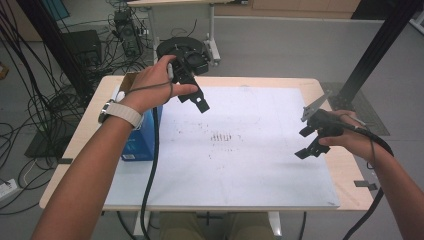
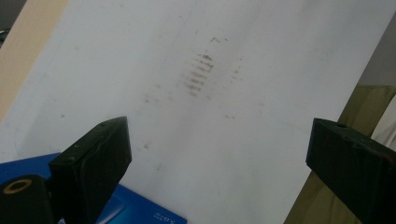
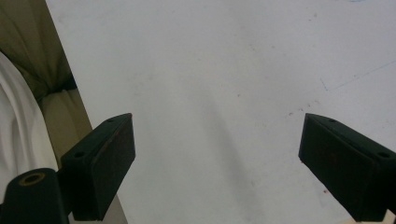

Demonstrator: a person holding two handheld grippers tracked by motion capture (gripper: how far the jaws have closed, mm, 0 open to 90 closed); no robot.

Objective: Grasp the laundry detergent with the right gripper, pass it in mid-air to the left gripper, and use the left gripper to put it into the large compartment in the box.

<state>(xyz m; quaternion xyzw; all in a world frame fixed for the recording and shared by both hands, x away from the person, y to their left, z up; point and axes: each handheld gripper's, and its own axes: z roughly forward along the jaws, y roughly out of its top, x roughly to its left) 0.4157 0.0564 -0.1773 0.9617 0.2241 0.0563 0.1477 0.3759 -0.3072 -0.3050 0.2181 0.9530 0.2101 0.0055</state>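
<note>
My left gripper point(image 1: 194, 101) hangs above the far left part of a white sheet point(image 1: 260, 115) that covers the table. Its jaws are open with nothing between them, as the left gripper view point(image 2: 218, 126) confirms. A blue box point(image 1: 142, 137) lies on the sheet under my left wrist, and its corner point(image 2: 140, 212) peeks in below the left jaw. My right gripper point(image 1: 306, 142) is held near the sheet's right edge, jaws wide apart and empty; the right gripper view point(image 3: 217, 119) has bare white sheet point(image 3: 210, 70) between them.
Brown smudge marks point(image 1: 220, 136) dot the sheet's middle point(image 2: 201, 70). The wooden table edge point(image 1: 350, 175) runs along the right. Beyond the far edge stands a round black device point(image 1: 182, 49), with cables on the floor at left and a black frame post point(image 1: 385, 45) at right.
</note>
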